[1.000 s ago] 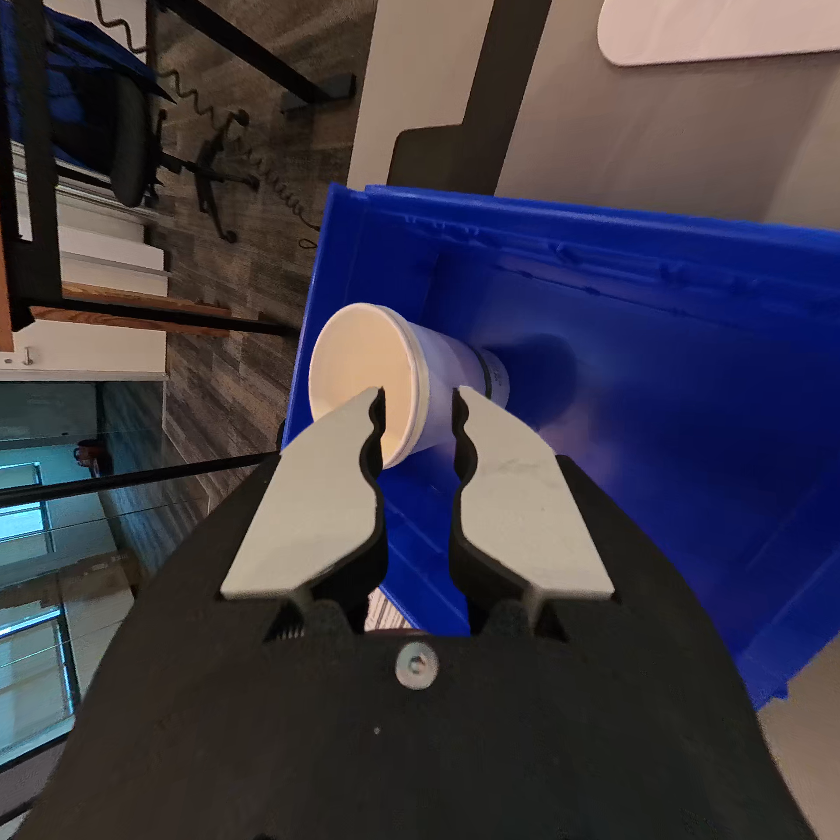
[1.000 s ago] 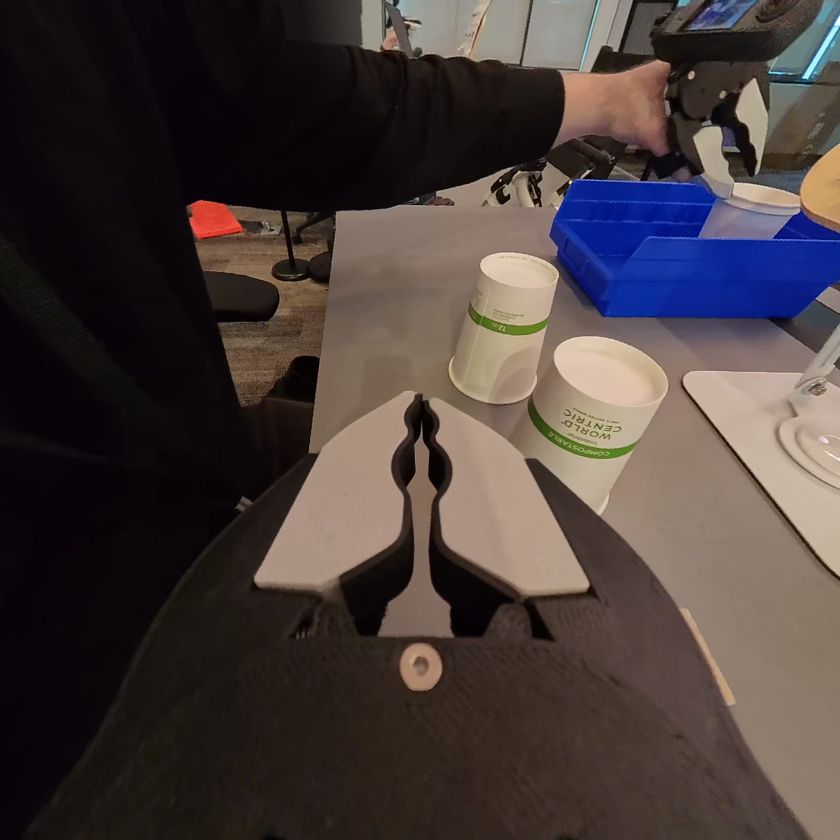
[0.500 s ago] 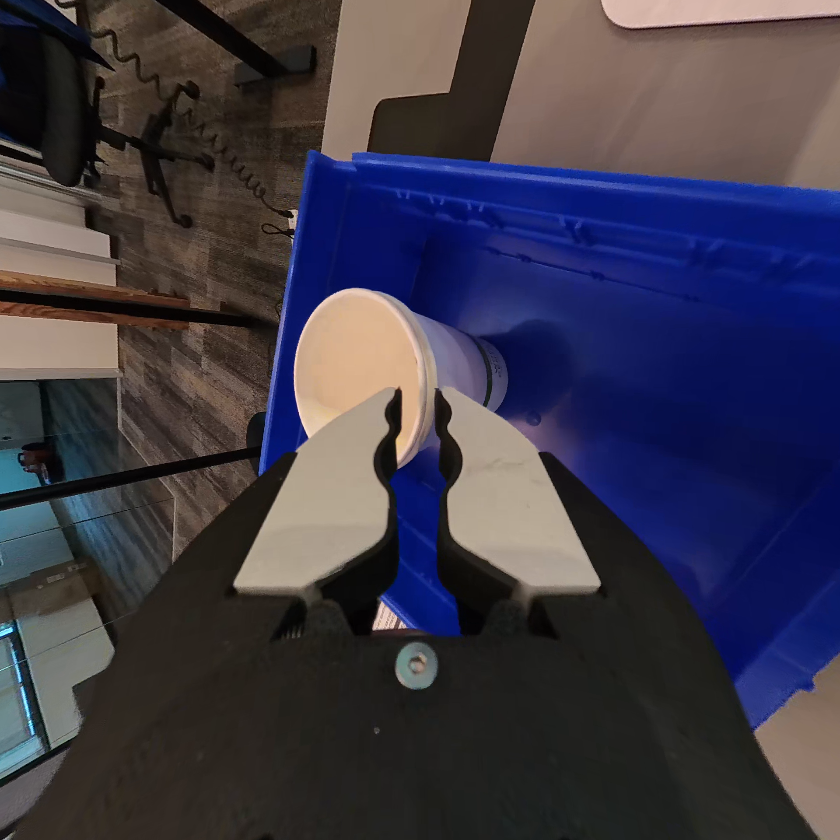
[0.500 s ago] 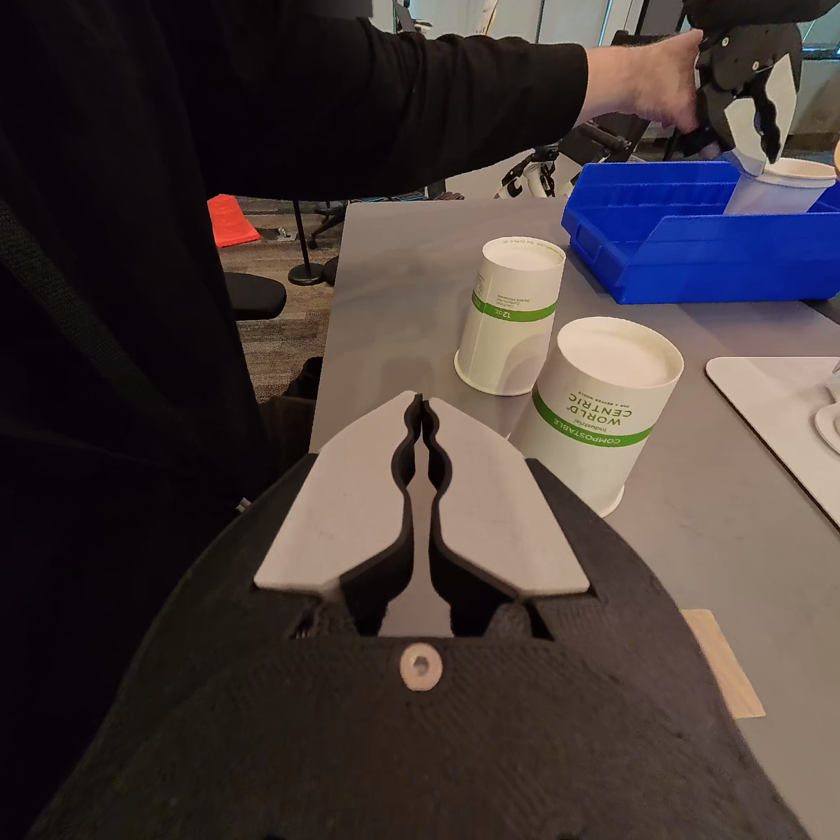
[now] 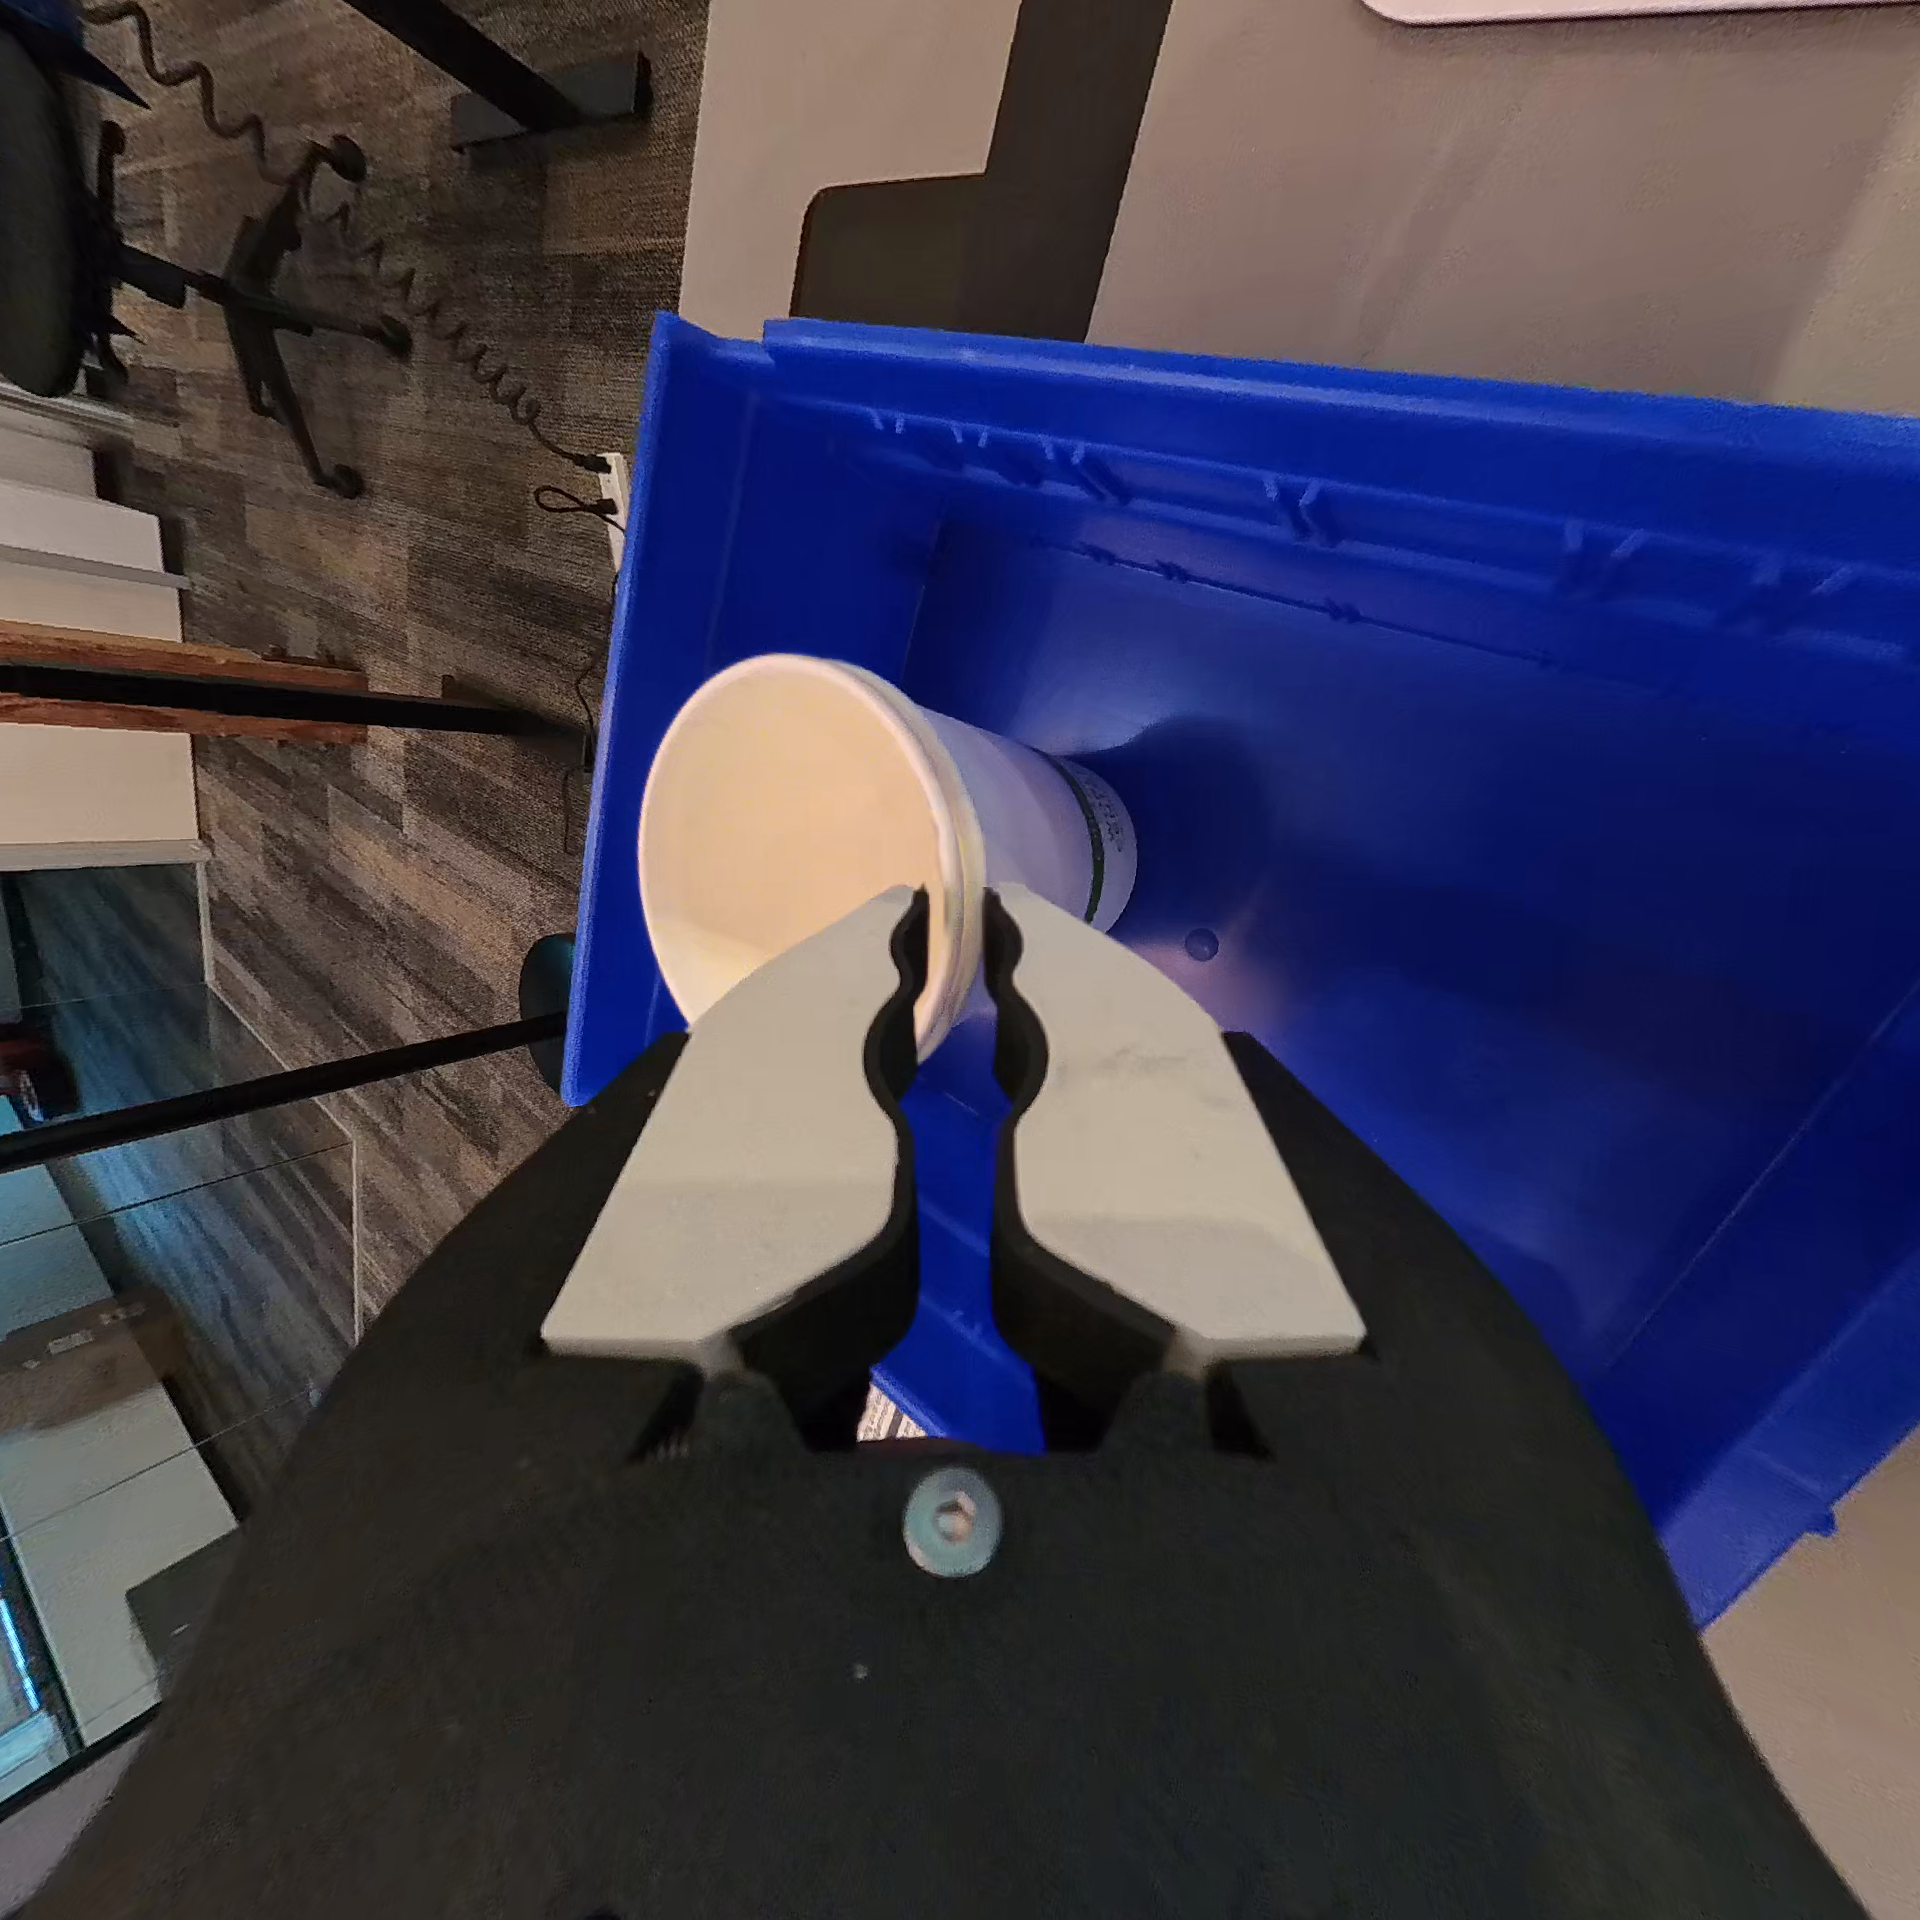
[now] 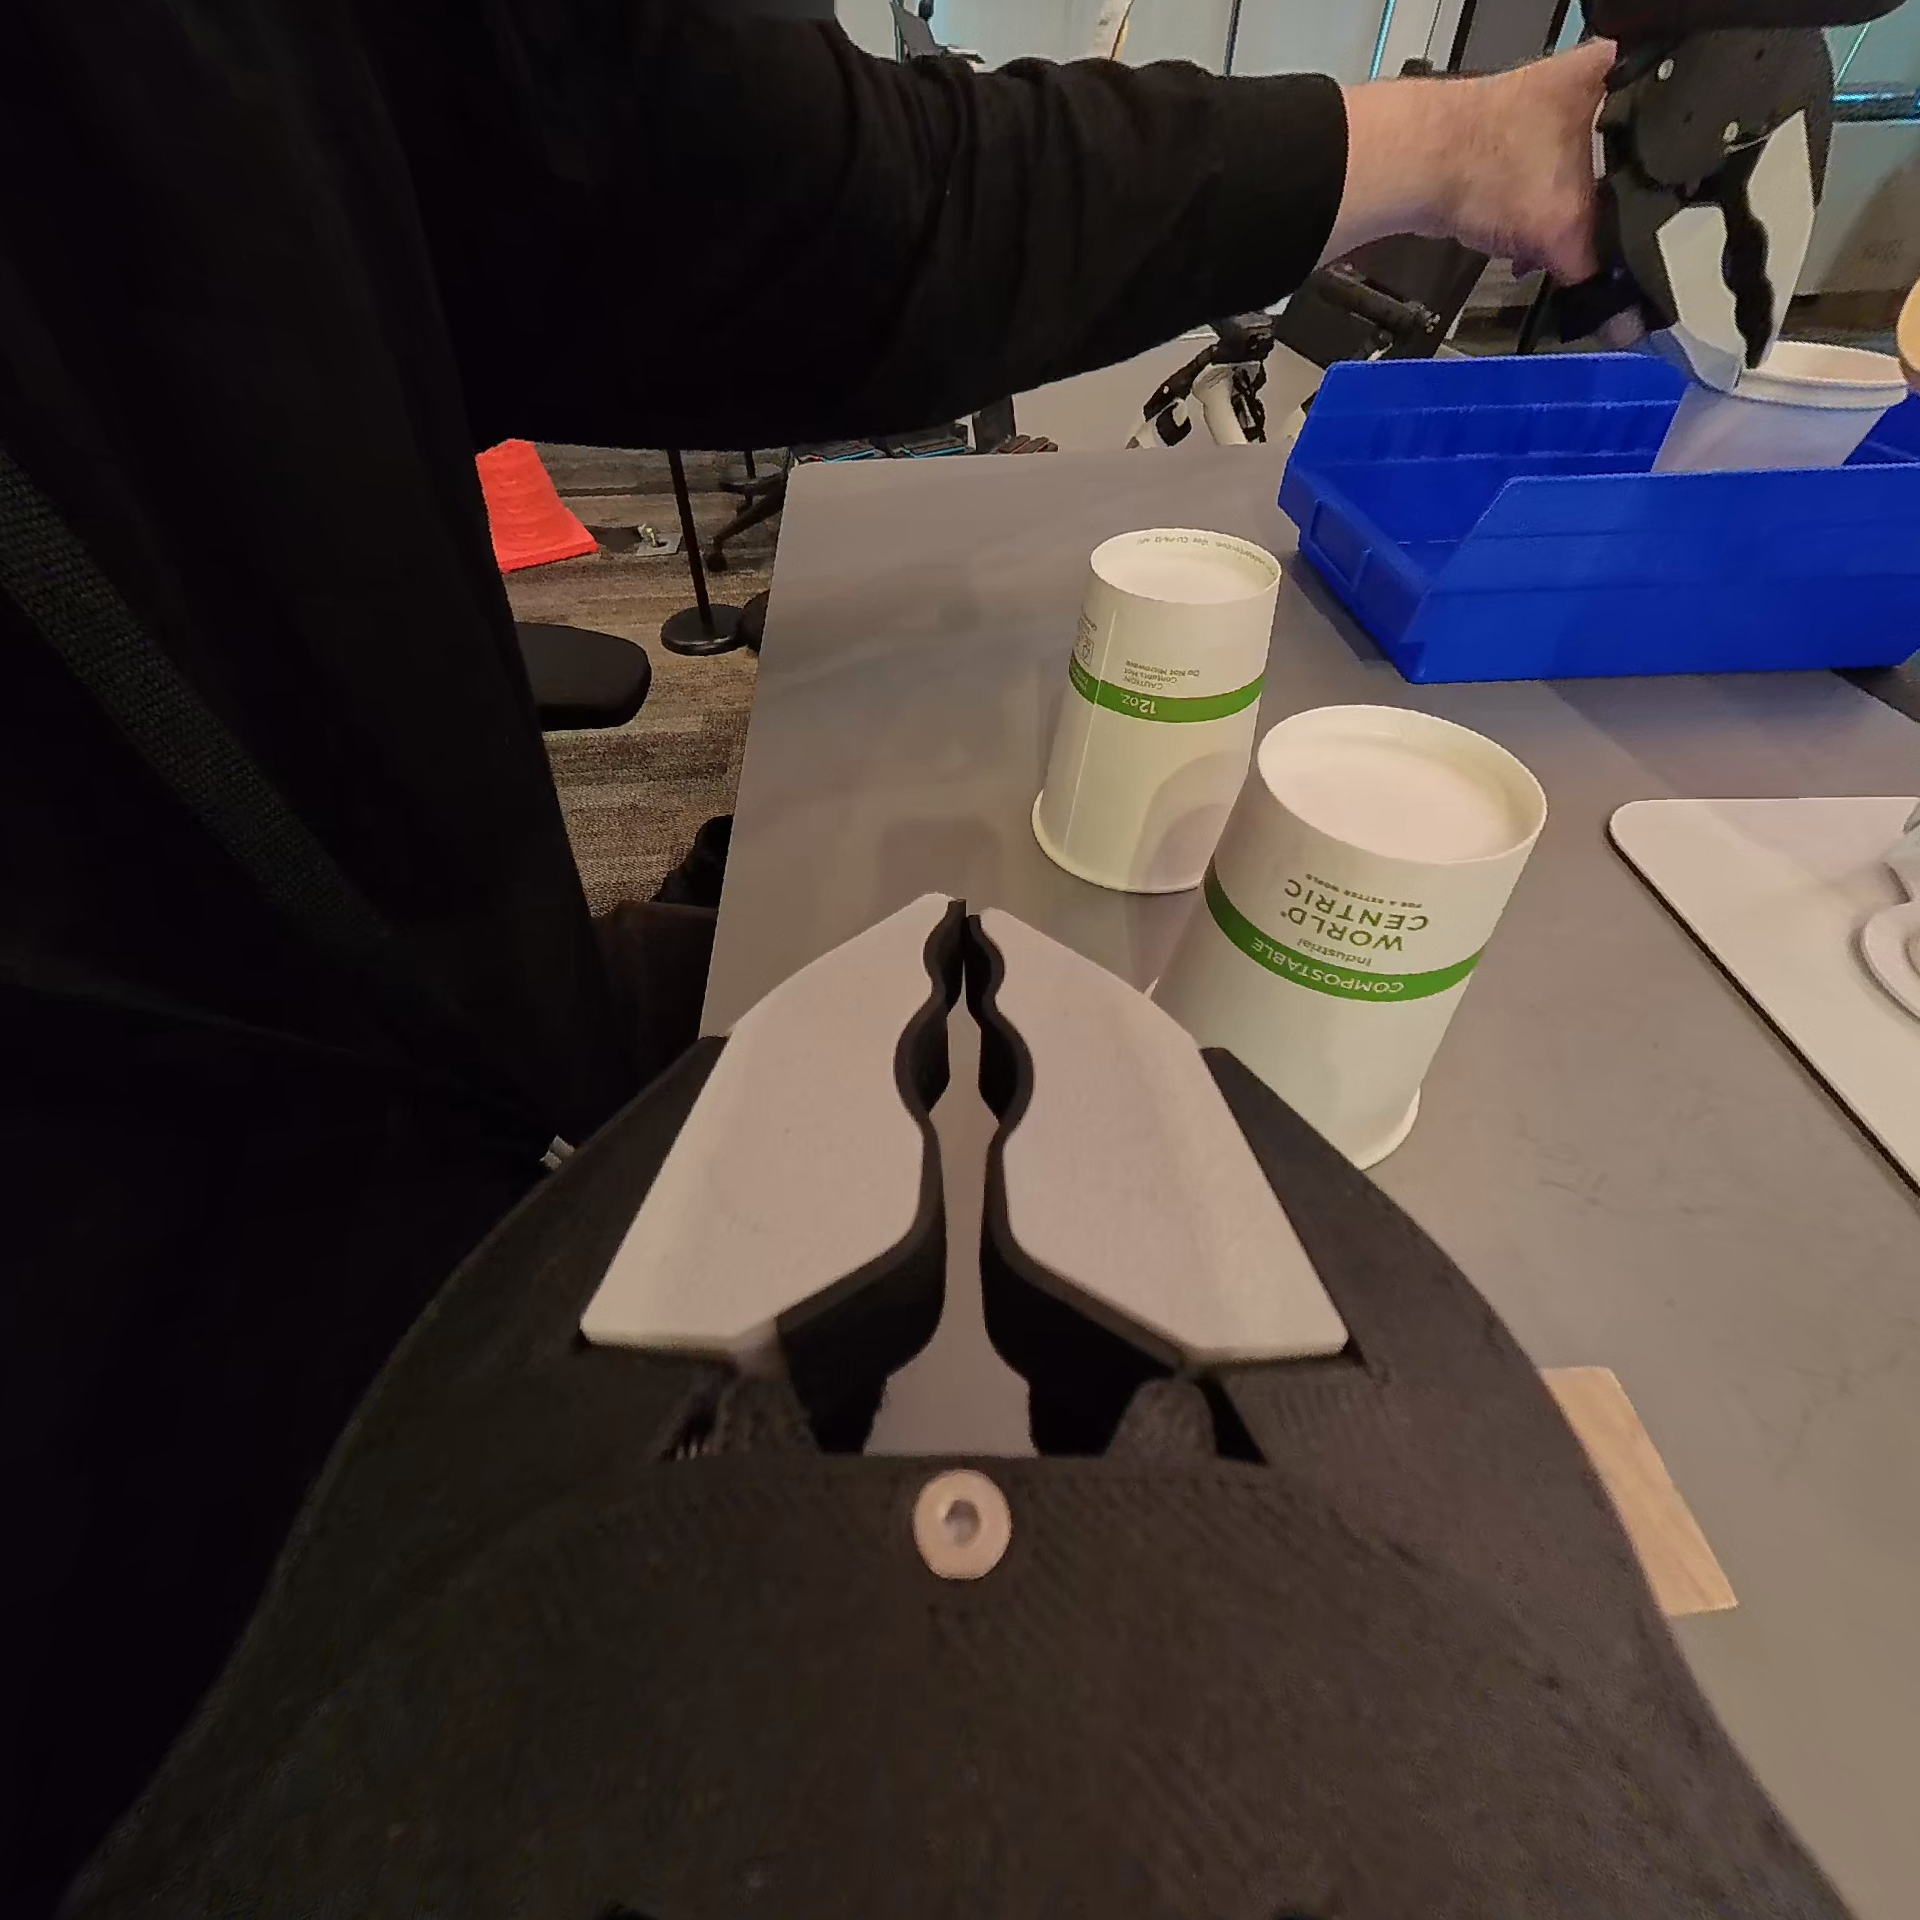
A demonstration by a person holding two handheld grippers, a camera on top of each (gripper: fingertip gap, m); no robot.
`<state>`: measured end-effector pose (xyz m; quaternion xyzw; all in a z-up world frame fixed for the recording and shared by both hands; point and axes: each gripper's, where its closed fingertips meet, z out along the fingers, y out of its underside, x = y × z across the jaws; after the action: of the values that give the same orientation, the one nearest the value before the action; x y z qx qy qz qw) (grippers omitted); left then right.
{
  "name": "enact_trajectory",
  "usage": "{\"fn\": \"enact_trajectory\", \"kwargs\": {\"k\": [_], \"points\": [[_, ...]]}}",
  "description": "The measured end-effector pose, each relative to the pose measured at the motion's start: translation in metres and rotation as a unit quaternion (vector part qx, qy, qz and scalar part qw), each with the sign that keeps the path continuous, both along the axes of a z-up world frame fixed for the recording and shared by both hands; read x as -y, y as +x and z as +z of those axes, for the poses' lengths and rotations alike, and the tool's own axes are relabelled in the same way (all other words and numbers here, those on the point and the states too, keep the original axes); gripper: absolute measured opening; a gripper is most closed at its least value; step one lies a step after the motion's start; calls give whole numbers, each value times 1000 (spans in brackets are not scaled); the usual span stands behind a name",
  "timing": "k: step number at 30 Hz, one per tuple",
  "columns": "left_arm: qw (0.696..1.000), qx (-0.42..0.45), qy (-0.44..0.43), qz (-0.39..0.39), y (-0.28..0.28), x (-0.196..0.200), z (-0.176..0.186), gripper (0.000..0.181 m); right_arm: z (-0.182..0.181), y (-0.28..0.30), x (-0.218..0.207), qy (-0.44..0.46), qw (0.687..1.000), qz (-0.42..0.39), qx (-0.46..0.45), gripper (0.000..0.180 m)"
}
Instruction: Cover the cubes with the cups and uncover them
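My left gripper (image 5: 951, 904) is shut on the rim of a white paper cup (image 5: 831, 821) that stands open end up in the blue bin (image 5: 1507, 883). One finger is inside the cup, the other outside. The same gripper (image 6: 1714, 343) and cup (image 6: 1808, 405) show far right in the right wrist view. My right gripper (image 6: 961, 914) is shut and empty above the grey table (image 6: 914, 644). Two white cups with green bands stand upside down on the table: a near one (image 6: 1351, 935) and a farther one (image 6: 1153, 717). No cubes are in sight.
A person's black sleeve (image 6: 727, 208) reaches across to the bin (image 6: 1610, 561). A white mat (image 6: 1787, 914) lies at the right edge of the table. A tan tape strip (image 6: 1631, 1486) is stuck on the table near me. Office chairs and floor lie beyond the table edge.
My left gripper has closed from open onto the rim of the cup in the bin. My right gripper has stayed shut, and its view has shifted slightly.
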<state>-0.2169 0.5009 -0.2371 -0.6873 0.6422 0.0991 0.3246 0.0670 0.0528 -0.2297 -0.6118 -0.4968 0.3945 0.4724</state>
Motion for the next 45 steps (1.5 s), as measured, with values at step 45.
{"fn": "enact_trajectory", "kwargs": {"k": [45], "points": [[999,8,-37,11,-1,-5,3,12,-10,9,-5,-18,1000,6,1,0]]}}
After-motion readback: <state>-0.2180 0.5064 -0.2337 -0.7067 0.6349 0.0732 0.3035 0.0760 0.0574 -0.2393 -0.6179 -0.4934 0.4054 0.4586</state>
